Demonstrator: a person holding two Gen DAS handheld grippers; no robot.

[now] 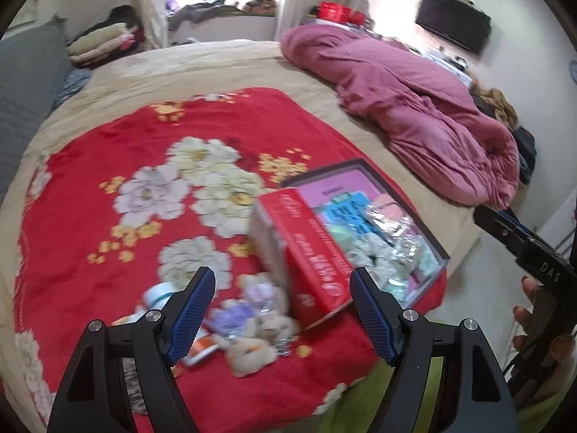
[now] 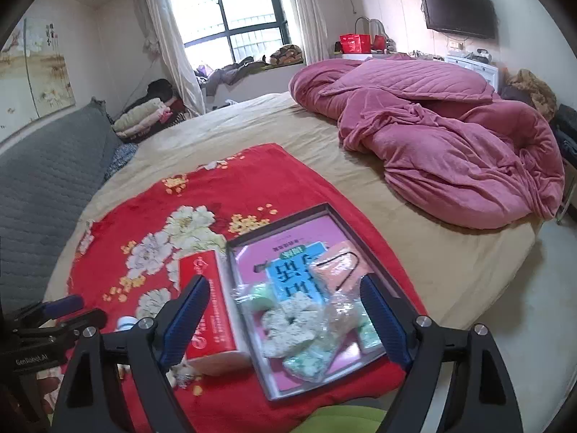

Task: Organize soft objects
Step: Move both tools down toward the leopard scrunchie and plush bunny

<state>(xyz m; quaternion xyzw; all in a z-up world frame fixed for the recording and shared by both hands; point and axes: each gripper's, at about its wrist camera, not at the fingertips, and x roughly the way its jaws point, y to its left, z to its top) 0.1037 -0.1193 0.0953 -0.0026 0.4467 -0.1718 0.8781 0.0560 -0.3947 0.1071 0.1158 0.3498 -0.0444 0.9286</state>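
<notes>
Both grippers hover empty over a bed as the sorting of small plush toys into a tray appears under way.

At 7 o'clock in the left wrist view, loose plush toys (image 1: 252,328) lie on the red floral blanket (image 1: 108,216), just beside a red box (image 1: 306,252) at centre; the shallow tray (image 1: 438,249) at 4 o'clock already holds bagged soft items (image 1: 382,249). The left gripper (image 1: 283,310) stands wide open, touching nothing, above the toys. The right gripper (image 2: 285,319), jaws equally wide and holding nothing, hangs over the tray. Judged from this, the next move calls for lowering the left gripper and closing gently on one toy.
</notes>
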